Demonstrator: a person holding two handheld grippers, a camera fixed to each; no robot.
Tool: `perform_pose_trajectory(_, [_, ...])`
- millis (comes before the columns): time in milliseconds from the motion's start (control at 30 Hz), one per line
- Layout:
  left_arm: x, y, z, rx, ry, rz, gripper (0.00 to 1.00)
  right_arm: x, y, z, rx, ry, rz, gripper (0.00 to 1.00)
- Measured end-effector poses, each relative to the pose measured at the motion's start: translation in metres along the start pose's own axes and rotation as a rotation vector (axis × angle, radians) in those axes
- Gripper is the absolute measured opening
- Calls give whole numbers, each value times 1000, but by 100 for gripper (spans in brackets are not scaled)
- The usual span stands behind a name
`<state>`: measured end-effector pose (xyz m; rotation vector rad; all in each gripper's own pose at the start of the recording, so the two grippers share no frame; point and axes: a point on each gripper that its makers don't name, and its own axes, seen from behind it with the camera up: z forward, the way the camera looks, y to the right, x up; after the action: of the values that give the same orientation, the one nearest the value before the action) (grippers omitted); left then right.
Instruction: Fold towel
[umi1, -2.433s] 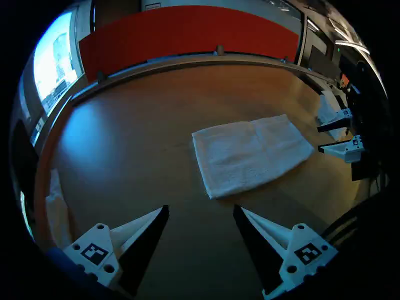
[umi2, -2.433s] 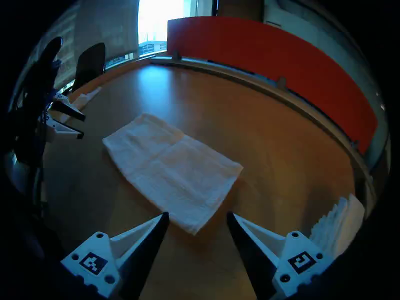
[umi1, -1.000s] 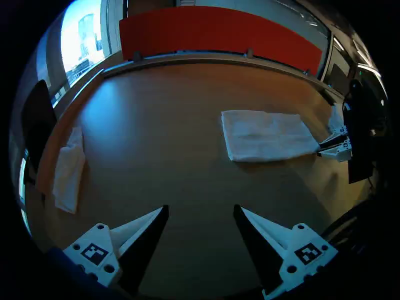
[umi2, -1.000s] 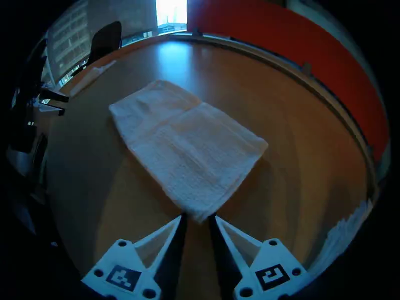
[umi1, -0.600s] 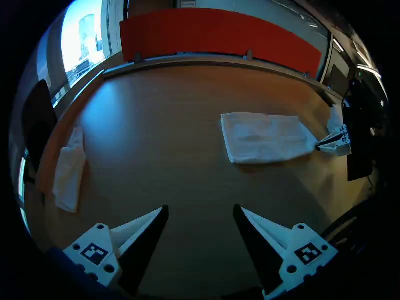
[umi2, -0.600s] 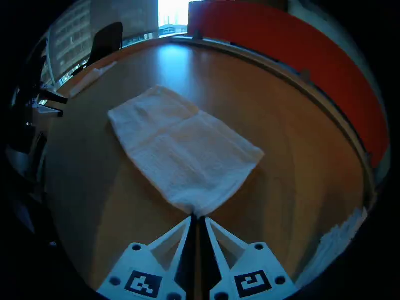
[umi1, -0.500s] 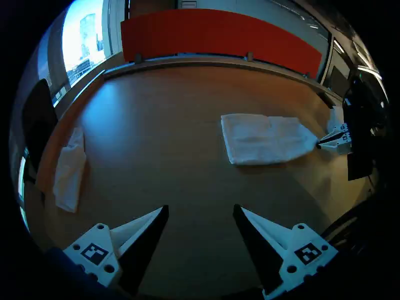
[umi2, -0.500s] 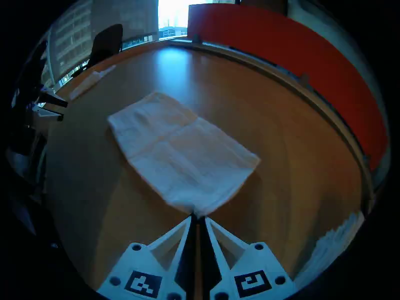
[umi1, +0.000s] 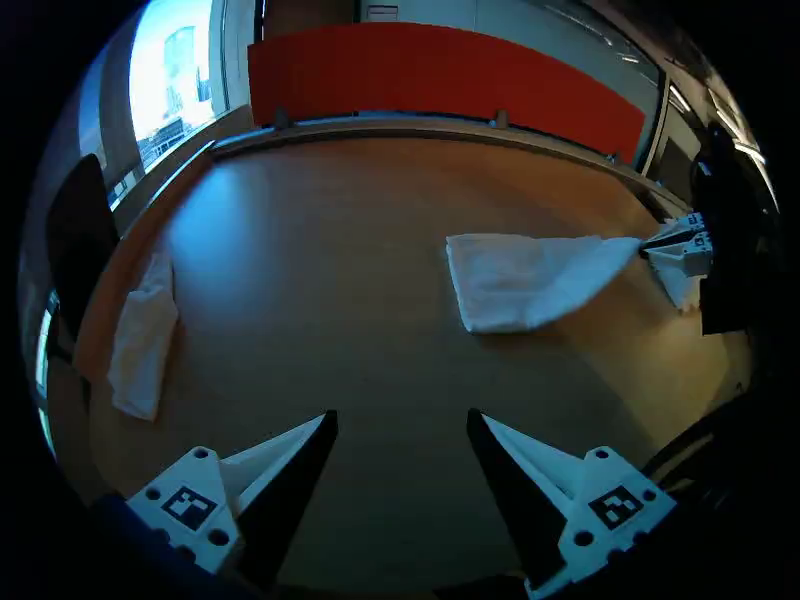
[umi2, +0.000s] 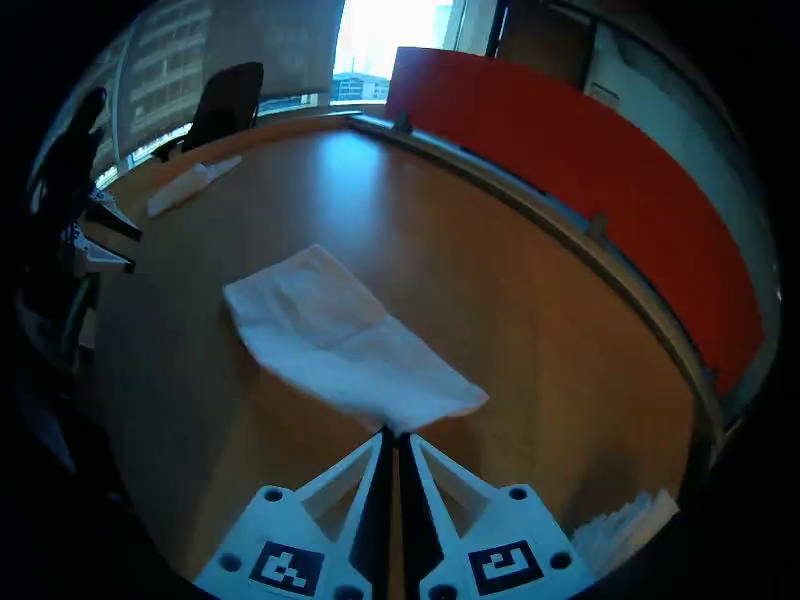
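A white towel (umi1: 520, 280) lies folded on the wooden table (umi1: 320, 260), right of centre in the left gripper view. One near corner is lifted off the table, pinched by my right gripper (umi2: 395, 437), which is shut on it; the rest of the towel (umi2: 330, 340) slopes down to the table. In the left gripper view the right gripper (umi1: 672, 243) holds that raised corner at the far right. My left gripper (umi1: 400, 435) hangs open over bare table, well short of the towel, and is also visible as the left gripper (umi2: 122, 243) at the far left.
A second folded towel (umi1: 145, 335) lies near the table's left edge, seen as a second towel (umi2: 190, 180) by a black chair (umi2: 225, 100). A stack of white cloths (umi2: 620, 525) sits at the lower right. A red partition (umi1: 440, 70) runs along the table's far side.
My right gripper closed on the towel's near corner and has raised it, pulling that end off the table. The left gripper stayed open and barely moved.
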<state>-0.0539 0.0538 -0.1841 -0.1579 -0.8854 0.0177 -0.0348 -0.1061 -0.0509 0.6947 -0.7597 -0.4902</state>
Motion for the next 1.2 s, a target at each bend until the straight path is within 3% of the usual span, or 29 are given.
perform_pose_trajectory(267, [-1,0,-6,3,5,-4,96,9,10,-12,-16,12,-22,3])
perform_pose_trajectory(567, [-2,-1,-13,6,11,-19,96,38,-2,-6,14,46,-69,3])
perform_pose_trajectory(867, [-3,-2,-22,5,18,-40,96,80,-41,16,97,84,-135,3])
perform_pose_trajectory(1200, [-5,-10,-32,19,30,-73,96,104,-97,56,214,77,-199,3])
